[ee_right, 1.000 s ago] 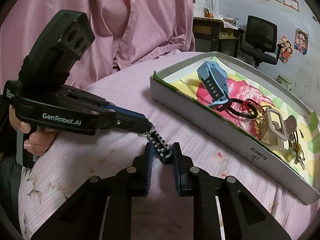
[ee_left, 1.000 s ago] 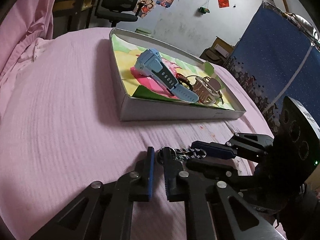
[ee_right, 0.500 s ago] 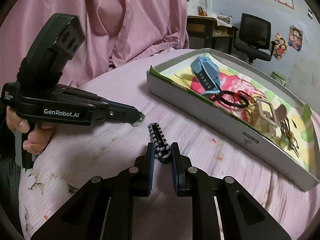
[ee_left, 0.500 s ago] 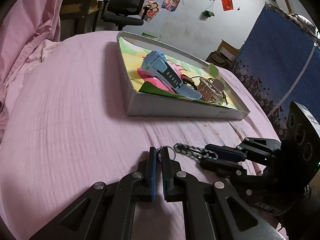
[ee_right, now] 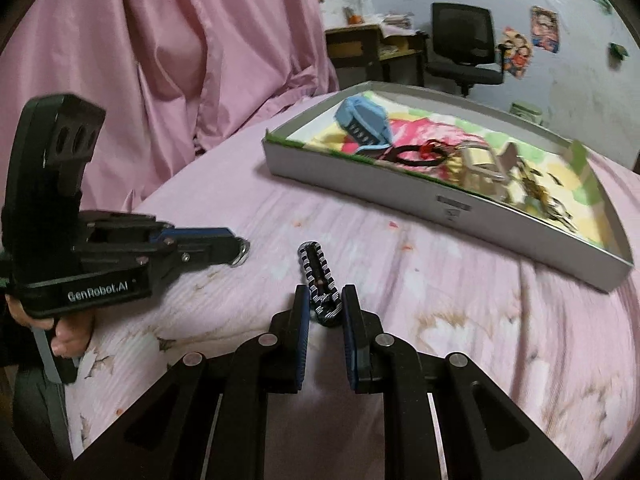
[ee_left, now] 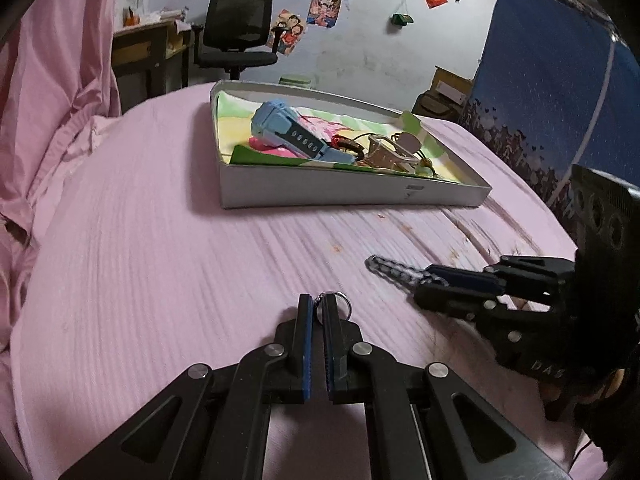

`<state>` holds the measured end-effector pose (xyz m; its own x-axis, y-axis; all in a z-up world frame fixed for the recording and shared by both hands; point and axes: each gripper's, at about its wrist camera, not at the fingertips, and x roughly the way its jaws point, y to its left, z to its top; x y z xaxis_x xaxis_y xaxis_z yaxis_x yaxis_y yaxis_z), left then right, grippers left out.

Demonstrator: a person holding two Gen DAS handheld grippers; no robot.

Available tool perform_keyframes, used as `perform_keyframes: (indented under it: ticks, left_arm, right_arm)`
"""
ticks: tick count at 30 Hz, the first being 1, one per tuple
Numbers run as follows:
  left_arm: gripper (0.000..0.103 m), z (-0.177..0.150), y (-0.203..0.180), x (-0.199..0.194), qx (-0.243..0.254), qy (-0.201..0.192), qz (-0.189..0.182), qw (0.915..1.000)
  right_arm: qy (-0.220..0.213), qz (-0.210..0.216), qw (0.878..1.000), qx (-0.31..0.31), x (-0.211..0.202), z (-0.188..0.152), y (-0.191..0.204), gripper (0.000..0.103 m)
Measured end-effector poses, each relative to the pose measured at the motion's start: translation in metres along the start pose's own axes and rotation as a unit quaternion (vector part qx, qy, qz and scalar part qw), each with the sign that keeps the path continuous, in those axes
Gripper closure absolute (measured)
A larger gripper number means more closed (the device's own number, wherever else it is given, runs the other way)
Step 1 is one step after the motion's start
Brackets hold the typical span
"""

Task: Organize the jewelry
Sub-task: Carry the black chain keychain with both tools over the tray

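Note:
A small metal key ring (ee_left: 335,303) is pinched in my left gripper (ee_left: 316,309), low over the pink bedspread. A black-and-white braided chain (ee_right: 318,274) sticks out forward from my right gripper (ee_right: 326,305), which is shut on its near end. Ring and chain are apart, with a gap of bedspread between them. In the right wrist view the left gripper (ee_right: 232,246) sits to the left with the ring (ee_right: 243,250) at its tip. In the left wrist view the right gripper (ee_left: 426,282) holds the chain (ee_left: 394,270) at the right.
A shallow grey tray (ee_left: 352,196) lies farther back on the bed. It holds a blue watch (ee_left: 288,132), a black loop with red (ee_right: 418,156) and a beige hair claw (ee_right: 486,164). Pink curtain hangs at the left; a desk and office chair (ee_left: 236,36) stand behind.
The ring and chain were joined one second ago and have come apart. The two grippers have drawn away from each other, the left keeping the ring and the right the chain.

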<state>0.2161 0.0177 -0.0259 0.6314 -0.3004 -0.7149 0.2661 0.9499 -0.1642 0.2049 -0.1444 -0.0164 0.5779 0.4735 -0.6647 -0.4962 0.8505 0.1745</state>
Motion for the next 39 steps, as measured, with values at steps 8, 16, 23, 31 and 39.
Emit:
perform_keyframes:
  ticks: [8,16,23,31,39]
  left_arm:
    - [0.098,0.009,-0.018,-0.019,0.023,-0.054,0.028,0.9979]
    - [0.098,0.043,-0.030,-0.032,0.005,-0.152,0.053,0.9869]
    - [0.098,0.074,-0.045,-0.024,0.023,-0.228,0.089,0.9694]
    - [0.098,0.097,-0.063,0.000,0.045,-0.257,0.102,0.9600]
    - [0.098,0.122,-0.077,0.033,0.045,-0.269,0.109,0.9558]
  right_arm:
    - [-0.086,-0.026,0.995,0.045,-0.029,0.001,-0.018,0.089]
    - [-0.196,-0.082,0.976,0.055,-0.052,0.022,-0.027,0.089]
    - [-0.255,-0.119,0.957,0.066,-0.051,0.045,-0.042,0.089]
    - [-0.272,-0.139,0.949,0.076,-0.034,0.065,-0.067,0.089]
    - [-0.276,-0.164,0.944,0.078,-0.021,0.082,-0.090,0.089]
